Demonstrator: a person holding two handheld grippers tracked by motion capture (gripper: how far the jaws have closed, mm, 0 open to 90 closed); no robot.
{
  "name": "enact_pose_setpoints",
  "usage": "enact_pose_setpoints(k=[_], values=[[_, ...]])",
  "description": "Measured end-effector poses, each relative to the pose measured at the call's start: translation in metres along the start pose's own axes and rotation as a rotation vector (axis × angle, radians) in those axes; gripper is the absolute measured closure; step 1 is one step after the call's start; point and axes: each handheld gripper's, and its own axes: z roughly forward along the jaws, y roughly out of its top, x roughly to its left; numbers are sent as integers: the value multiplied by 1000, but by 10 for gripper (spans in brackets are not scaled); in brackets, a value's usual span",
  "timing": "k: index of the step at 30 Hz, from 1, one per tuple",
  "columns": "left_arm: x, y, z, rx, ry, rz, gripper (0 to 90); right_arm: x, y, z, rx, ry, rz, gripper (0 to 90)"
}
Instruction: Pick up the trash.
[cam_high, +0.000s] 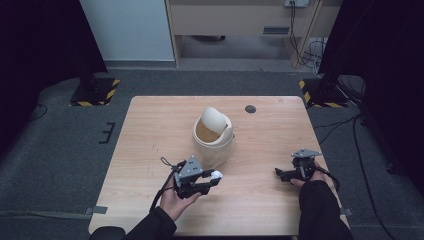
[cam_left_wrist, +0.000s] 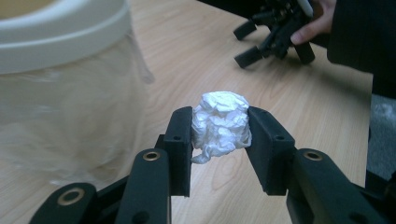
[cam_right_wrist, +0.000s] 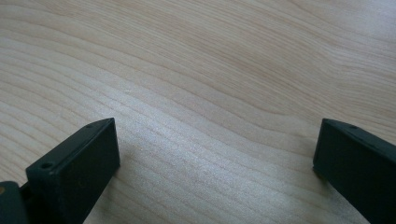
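1. Left gripper view: a crumpled white paper ball (cam_left_wrist: 220, 123) sits squeezed between the two black jaws of the left gripper (cam_left_wrist: 219, 140), near their tips, bulging a little above them and hanging a little below.
2. The ball is off the table (cam_left_wrist: 196, 56) — wood grain shows beneath it, and it touches nothing but the jaws.
3. Just to the left of the ball in that view stands a cream bin (cam_left_wrist: 60, 84) with a pale rim, close to the left jaw but apart from it.
4. In the high view the paper ball (cam_high: 216, 175) lies at the tip of the left gripper (cam_high: 212, 180), just in front of and slightly right of the bin (cam_high: 214, 142), whose swing lid is tilted so that the opening shows.
5. The person's left hand (cam_high: 175, 200) holds that gripper over the near half of the table (cam_high: 150, 125).
6. The right gripper (cam_high: 281, 174) sits well apart, near the table's right edge, held by the right hand (cam_high: 312, 177) — its jaws point towards the centre.
7. In the right gripper view the two jaws stand wide apart with nothing but bare wood between them.
8. A small dark disc (cam_high: 250, 108) lies near the far edge of the table.
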Motion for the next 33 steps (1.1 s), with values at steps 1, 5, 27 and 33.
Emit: enact_pose_setpoints(k=[1, 5, 27, 33], values=[[2, 0, -3, -12, 8, -5, 620, 0, 0, 0, 0, 0, 0, 6], [10, 3, -15, -47, 34, -24, 622, 0, 0, 0, 0, 0, 0, 6], [30, 23, -50, -199, 124, -47, 620, 0, 0, 0, -1, -1, 0, 6], [37, 27, -56, -226, 149, -57, 621, 0, 0, 0, -2, -1, 0, 6]])
